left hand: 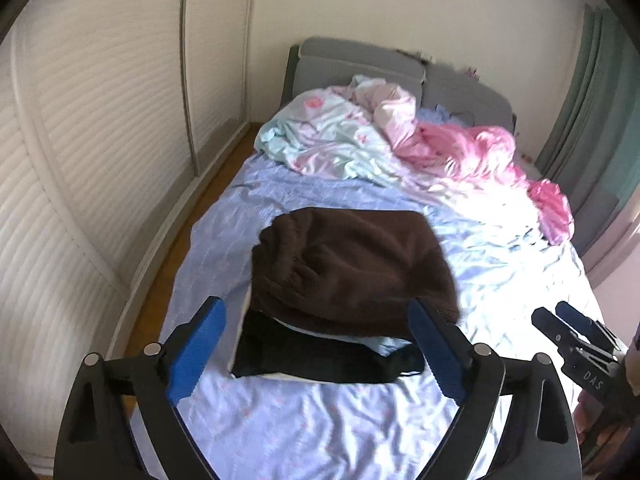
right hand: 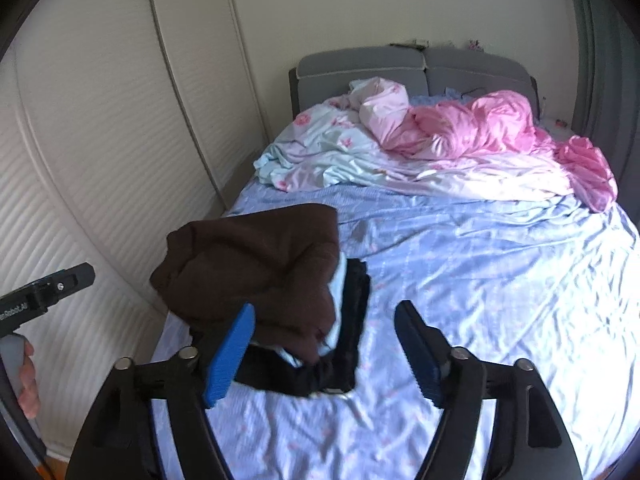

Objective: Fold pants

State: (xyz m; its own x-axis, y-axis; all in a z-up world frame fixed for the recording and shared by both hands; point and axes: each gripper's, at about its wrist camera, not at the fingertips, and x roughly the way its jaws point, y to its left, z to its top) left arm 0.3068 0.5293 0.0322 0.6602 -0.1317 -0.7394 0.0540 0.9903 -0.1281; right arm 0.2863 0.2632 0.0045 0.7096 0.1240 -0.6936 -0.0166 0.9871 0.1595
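Both claws gape with nothing in them, and the folded brown pants (left hand: pixel 352 268) sit dead ahead of the left gripper (left hand: pixel 316 354), while the right gripper (right hand: pixel 326 356) has them off toward its left finger, so left looks nearer.

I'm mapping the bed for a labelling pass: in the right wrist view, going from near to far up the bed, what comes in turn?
Right gripper, open → black folded clothes → brown pants on top of that pile → bare blue sheet → crumpled pink and floral bedding → grey headboard.
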